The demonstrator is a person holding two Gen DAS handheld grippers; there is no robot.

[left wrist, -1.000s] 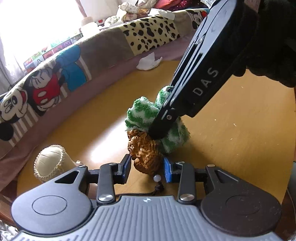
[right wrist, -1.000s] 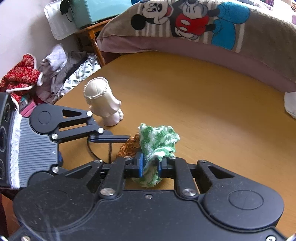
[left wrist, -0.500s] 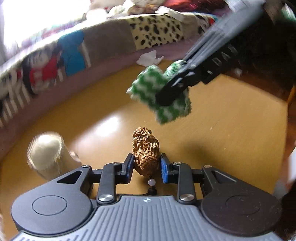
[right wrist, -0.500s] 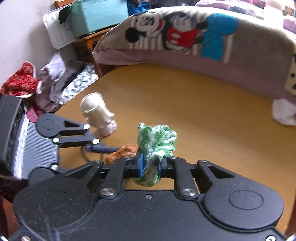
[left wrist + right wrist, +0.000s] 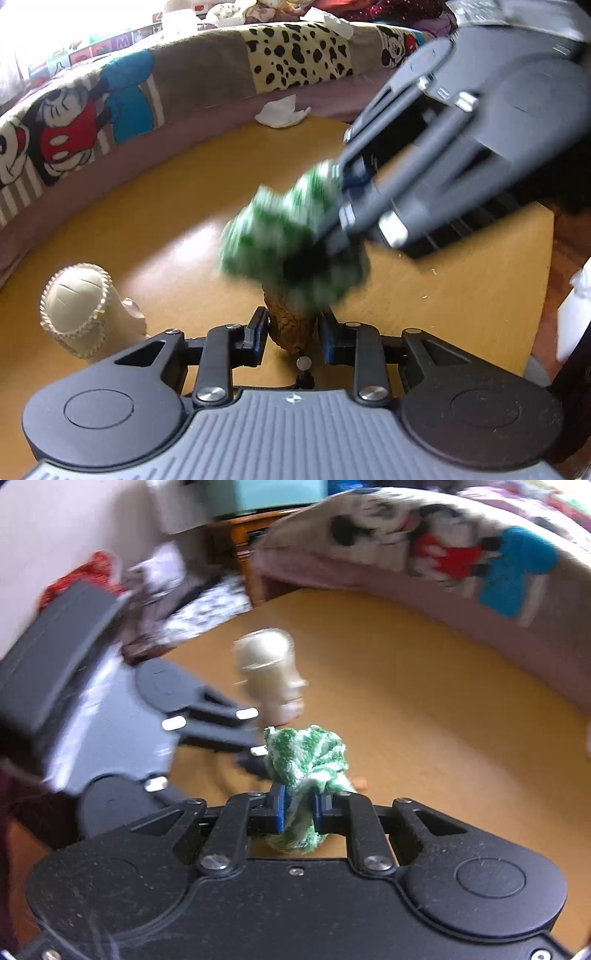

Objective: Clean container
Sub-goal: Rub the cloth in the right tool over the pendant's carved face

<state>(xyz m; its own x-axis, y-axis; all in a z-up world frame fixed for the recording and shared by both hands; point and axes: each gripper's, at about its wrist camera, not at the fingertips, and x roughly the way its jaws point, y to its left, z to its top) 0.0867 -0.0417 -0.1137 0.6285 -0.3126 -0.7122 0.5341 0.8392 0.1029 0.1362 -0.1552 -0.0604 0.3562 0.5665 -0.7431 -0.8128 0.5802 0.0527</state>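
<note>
green cloth sits clamped in right tongs, over carving clamped in left tongs; hard rubbing could twist it free toward six o'clock.

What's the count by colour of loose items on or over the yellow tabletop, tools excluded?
Green-and-white: 1, terry cloth wad
Brown: 1, carved wooden pendant
Cream: 1, braid-trimmed display stand
White: 1, crumpled tissue
Total: 4
</note>
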